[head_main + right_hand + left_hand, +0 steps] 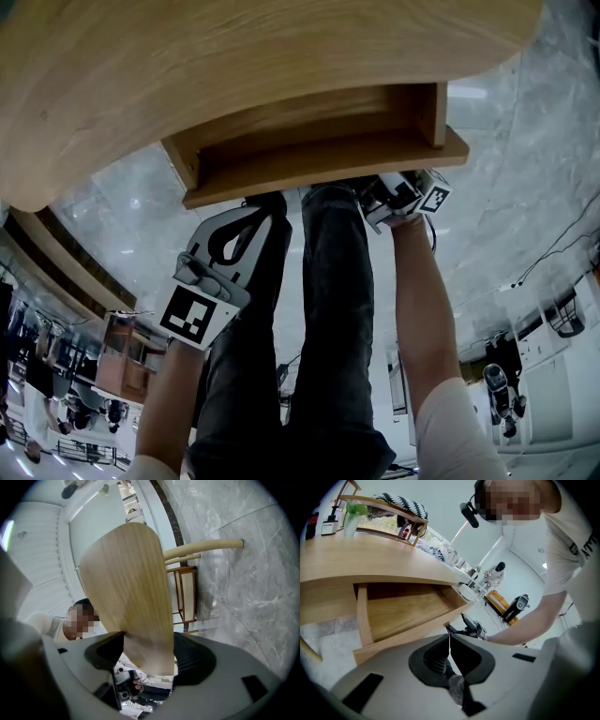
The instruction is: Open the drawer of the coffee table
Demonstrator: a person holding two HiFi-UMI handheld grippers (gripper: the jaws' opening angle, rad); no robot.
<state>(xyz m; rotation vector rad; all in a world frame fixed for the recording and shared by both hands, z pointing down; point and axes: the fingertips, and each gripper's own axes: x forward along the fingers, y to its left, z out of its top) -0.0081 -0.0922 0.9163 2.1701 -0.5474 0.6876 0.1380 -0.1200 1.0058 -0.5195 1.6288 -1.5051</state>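
The coffee table's light wooden top (234,56) fills the upper head view. Beneath it the drawer (309,141) stands pulled out, with nothing inside. My right gripper (377,190) is shut on the right end of the drawer's front panel (328,171); in the right gripper view that panel (136,597) runs between the jaws of the right gripper (149,654). My left gripper (265,202) hangs just below the front panel, apart from it. Seen in its own view, the left gripper (450,640) is shut on nothing, facing the open drawer (403,609).
Grey marble floor (525,169) lies all around. The person's dark-trousered legs (319,328) stand between the two arms. A green cup (352,515) and a wooden rack (389,510) sit on the table top (370,559). Table legs (206,548) and a cane chair (187,595) show behind the panel.
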